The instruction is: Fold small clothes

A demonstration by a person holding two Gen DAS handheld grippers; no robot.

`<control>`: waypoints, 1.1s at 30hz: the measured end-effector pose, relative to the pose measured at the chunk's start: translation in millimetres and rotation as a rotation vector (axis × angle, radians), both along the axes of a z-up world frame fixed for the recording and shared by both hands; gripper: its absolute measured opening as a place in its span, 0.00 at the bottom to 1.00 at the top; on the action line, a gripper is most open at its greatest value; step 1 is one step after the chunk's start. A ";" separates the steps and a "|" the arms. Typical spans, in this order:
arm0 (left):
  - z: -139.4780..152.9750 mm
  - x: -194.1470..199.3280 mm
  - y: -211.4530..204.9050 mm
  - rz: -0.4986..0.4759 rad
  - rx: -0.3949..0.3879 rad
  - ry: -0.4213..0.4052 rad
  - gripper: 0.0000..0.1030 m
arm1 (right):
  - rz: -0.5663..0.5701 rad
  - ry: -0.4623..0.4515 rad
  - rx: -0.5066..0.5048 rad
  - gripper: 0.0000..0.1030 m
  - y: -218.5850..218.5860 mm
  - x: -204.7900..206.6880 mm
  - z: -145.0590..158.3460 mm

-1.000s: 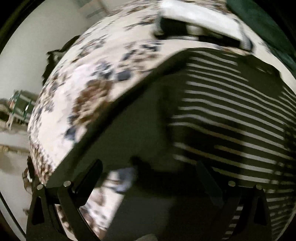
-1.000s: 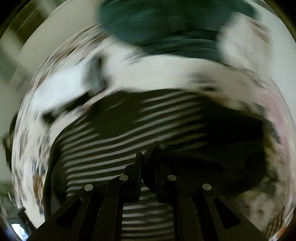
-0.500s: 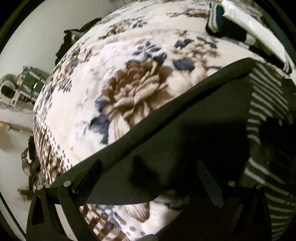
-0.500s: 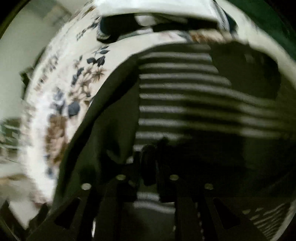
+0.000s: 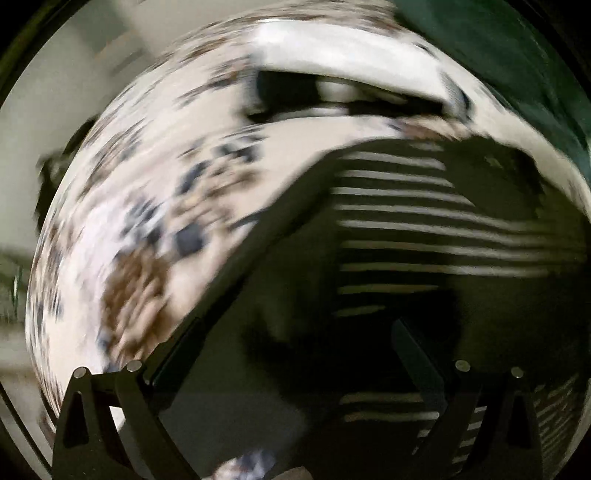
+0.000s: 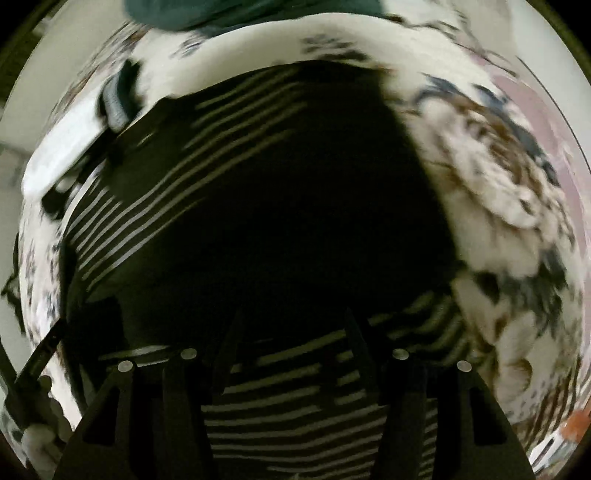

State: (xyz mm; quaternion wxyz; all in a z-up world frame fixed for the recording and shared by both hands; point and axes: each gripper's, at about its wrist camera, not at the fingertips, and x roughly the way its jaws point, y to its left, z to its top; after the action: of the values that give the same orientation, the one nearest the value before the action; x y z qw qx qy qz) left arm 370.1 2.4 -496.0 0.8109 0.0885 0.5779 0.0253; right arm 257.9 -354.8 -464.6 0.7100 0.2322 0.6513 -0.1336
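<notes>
A dark garment with thin white stripes point(image 5: 406, 229) lies spread on a floral blanket point(image 5: 147, 221); a plain dark fold point(image 6: 295, 206) covers its middle. My left gripper point(image 5: 297, 325) hangs over the garment's plain dark left part. It is wide open with nothing between its fingers. My right gripper point(image 6: 293, 317) points down over the striped cloth point(image 6: 280, 402) near the garment's front edge. Its jaws are opening, and the cloth shows in the gap below them, not pressed by the pads. Both views are blurred by motion.
A folded white cloth with dark trim point(image 5: 351, 62) lies on the blanket beyond the garment. A dark green cloth point(image 5: 498, 55) is heaped at the far right, and also shows in the right wrist view point(image 6: 240, 11). The blanket point(image 6: 498, 184) stretches right of the garment.
My right gripper was shut on a dark fold of the garment; its jaws have now parted and the cloth lies flat. Both views have swung across the garment. My left gripper stayed open.
</notes>
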 end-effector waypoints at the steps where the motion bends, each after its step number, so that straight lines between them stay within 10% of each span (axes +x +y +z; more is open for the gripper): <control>1: -7.1 3.0 -14.4 -0.064 0.020 0.012 1.00 | -0.013 0.000 -0.005 0.57 -9.7 -2.7 2.2; 6: -38.3 6.6 -61.6 -0.293 0.186 0.022 1.00 | -0.053 0.002 -0.024 0.57 -20.8 -4.9 -6.3; 10: -34.0 47.3 -33.5 -0.135 0.256 -0.014 0.99 | -0.078 -0.018 -0.034 0.57 -13.7 6.8 -10.0; 15: -6.8 71.5 20.2 0.060 0.160 -0.029 0.98 | -0.121 -0.022 -0.047 0.57 -32.2 10.6 -8.2; 23: -17.3 20.2 -39.9 -0.307 0.080 0.040 0.97 | -0.138 0.009 -0.063 0.57 -36.5 2.4 -4.7; 26: -35.3 10.3 -70.5 -0.416 0.098 0.069 0.81 | -0.113 0.033 -0.079 0.57 -29.1 3.3 -8.8; 30: -44.3 20.5 -78.4 -0.410 -0.004 0.107 0.08 | -0.089 0.037 -0.090 0.57 -21.2 5.4 -10.4; 33: -29.8 36.0 -65.3 -0.328 -0.038 0.066 0.01 | -0.085 0.034 -0.090 0.57 -19.7 6.5 -9.0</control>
State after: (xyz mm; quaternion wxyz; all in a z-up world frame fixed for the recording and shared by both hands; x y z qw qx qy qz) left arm 406.1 -62.9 -525.8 0.7862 0.1672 0.5824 -0.1213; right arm 264.4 -374.5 -473.7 0.7021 0.2252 0.6462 -0.1969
